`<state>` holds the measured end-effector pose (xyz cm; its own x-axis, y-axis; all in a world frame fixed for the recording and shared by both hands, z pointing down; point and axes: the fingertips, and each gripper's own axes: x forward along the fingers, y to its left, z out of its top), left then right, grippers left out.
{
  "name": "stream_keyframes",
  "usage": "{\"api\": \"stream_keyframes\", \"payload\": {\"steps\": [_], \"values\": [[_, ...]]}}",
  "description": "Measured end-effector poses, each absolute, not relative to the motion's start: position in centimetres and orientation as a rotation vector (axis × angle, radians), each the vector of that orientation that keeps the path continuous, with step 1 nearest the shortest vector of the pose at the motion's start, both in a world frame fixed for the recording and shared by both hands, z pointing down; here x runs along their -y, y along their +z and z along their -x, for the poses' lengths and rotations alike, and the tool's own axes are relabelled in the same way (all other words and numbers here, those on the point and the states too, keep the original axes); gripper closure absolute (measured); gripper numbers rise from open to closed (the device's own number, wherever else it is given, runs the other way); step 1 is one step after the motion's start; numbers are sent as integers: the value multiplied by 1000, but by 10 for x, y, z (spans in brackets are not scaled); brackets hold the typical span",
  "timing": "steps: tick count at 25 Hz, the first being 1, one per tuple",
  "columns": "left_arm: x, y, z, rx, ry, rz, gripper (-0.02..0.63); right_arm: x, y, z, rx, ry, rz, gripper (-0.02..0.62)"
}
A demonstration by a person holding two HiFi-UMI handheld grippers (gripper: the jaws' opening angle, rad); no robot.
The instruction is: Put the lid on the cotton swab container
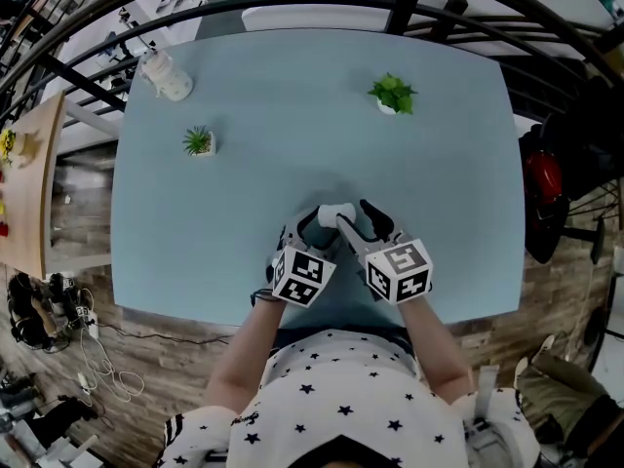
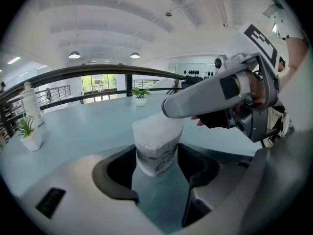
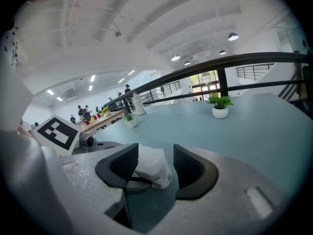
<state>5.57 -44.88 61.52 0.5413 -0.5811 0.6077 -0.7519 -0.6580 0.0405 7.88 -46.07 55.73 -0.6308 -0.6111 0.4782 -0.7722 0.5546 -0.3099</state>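
A small white cotton swab container [image 2: 156, 159] with a printed label stands between the jaws of my left gripper [image 2: 156, 166], which is shut on its lower body. Its frosted lid [image 2: 157, 127] sits over the top. My right gripper [image 3: 155, 168] is closed around that upper part [image 3: 145, 159], and one of its grey fingers [image 2: 210, 99] crosses just above the lid in the left gripper view. In the head view both grippers, left [image 1: 317, 228] and right [image 1: 357, 220], meet at the container [image 1: 336, 213] near the table's front edge.
On the light blue table [image 1: 439, 183] stand a white bottle [image 1: 168, 76] at the far left corner, a small potted plant [image 1: 198, 141] and a larger potted plant [image 1: 392, 94]. A black railing [image 1: 292, 3] runs behind the table.
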Motion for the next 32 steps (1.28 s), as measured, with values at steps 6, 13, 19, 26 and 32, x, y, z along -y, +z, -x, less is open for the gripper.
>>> {"api": "stream_keyframes", "payload": {"steps": [6,13,19,26,32], "values": [[449,615,-56,1111,823,-2485,342,457,562,-79,2465,734,-1128,388],[449,616,-56,1115,832,-2483,342,456,563,-78,2458,717,-1124,387],[449,616,-55,1125,833,-2479,342,456,566,-79,2428,730,-1124,370],[445,611,-52,1155,829,-2464,342,458,566,-80,2426,715,-1162,368],[432,591,-44,1197,805,-2471,342,449,549,-83,2453,683,-1203,368]]}}
